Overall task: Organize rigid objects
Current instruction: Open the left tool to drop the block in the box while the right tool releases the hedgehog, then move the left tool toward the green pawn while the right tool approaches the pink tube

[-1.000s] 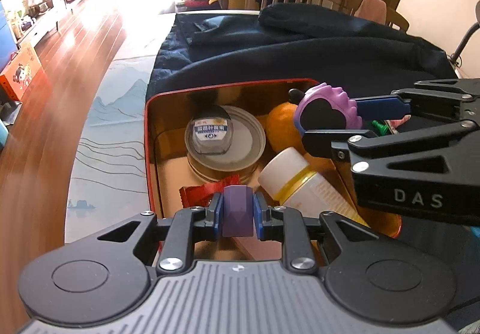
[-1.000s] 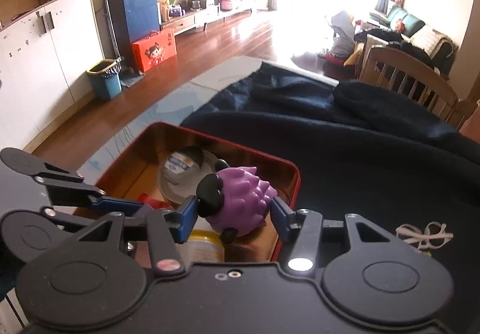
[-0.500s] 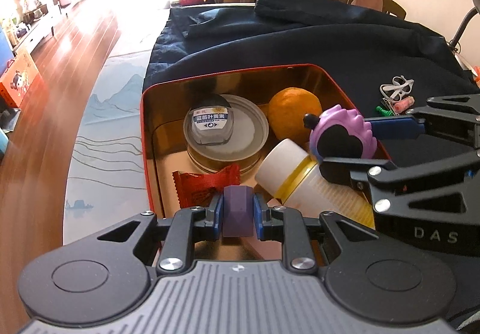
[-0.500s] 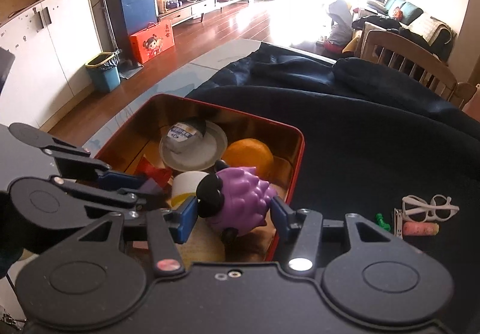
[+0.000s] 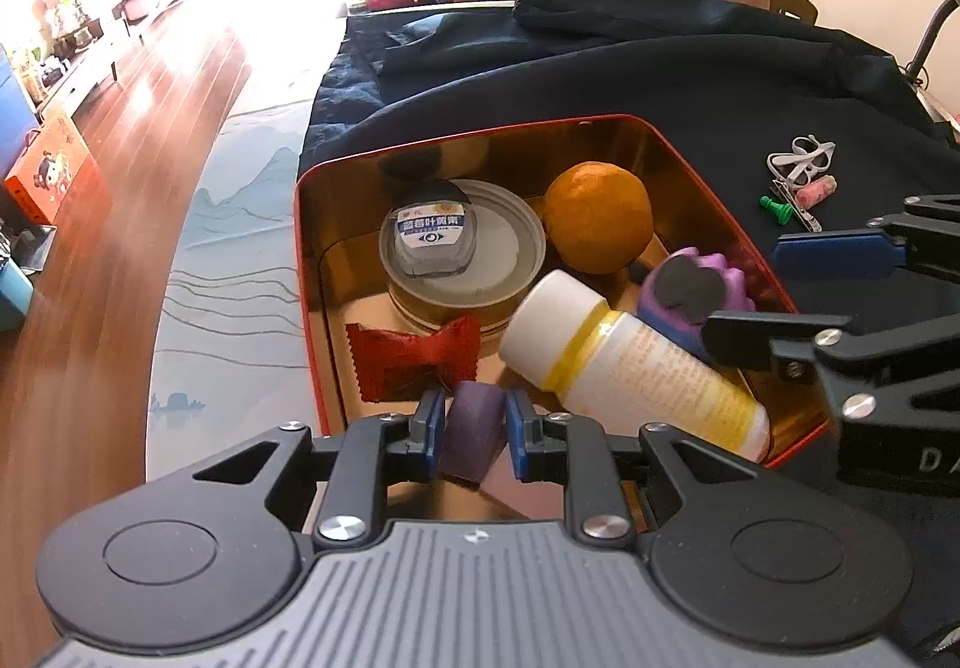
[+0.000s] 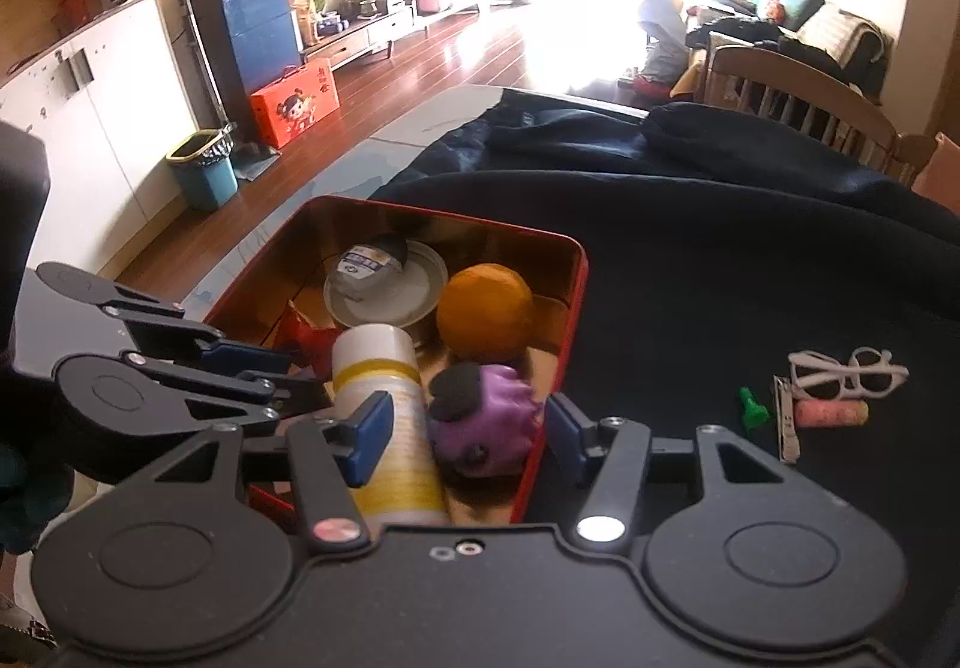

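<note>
A red tin box with a gold inside sits on a dark cloth. It holds a round tin, an orange, a white bottle with a yellow label and a red packet. My left gripper is shut on a purple block over the box's near end. My right gripper is open, its jaws on either side of a purple sheep toy that lies in the box, apart from the pads.
White toy glasses, a pink tube, nail clippers and a green piece lie on the cloth right of the box. Bunched dark fabric and wooden chairs stand beyond. The table edge and floor are to the left.
My right gripper lowered the sheep toy into the box and opened, letting it go. My left gripper stayed shut on the purple block.
</note>
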`<move>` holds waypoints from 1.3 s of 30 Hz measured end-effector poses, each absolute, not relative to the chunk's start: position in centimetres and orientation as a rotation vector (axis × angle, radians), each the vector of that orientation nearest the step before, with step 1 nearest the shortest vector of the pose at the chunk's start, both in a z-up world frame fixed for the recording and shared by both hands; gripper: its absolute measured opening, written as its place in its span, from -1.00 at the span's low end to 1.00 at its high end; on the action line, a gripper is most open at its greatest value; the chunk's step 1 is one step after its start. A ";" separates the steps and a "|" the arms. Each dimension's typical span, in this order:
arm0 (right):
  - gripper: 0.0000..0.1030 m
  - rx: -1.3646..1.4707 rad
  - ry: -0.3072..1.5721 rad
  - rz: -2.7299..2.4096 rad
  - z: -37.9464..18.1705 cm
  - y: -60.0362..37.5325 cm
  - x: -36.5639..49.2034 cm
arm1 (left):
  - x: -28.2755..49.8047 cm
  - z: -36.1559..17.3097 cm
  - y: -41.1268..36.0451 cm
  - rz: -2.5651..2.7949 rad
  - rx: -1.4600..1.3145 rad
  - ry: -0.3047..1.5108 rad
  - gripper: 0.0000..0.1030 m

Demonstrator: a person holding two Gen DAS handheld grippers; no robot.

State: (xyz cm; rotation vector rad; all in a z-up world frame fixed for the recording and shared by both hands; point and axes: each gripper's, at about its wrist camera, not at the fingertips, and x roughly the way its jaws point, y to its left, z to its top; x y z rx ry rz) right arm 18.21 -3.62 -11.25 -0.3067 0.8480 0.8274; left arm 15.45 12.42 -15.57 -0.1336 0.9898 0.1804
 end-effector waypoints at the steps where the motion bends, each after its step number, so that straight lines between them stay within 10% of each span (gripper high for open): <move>1: 0.07 -0.300 0.848 0.825 -11.2 -3.9 18.2 | 15.4 -15.5 12.4 0.182 -0.140 0.989 -0.60; 6: 0.07 -0.271 0.853 0.821 -10.7 -5.0 17.7 | 14.9 -15.0 12.3 0.184 -0.158 0.974 -0.57; 14: 0.13 -0.230 0.836 0.838 -9.2 -7.1 16.8 | 14.0 -13.3 11.6 0.206 -0.184 0.922 0.09; 39: 0.71 -0.102 0.775 0.686 -6.7 -19.0 21.2 | 16.9 -7.7 3.2 0.193 -0.182 0.761 0.50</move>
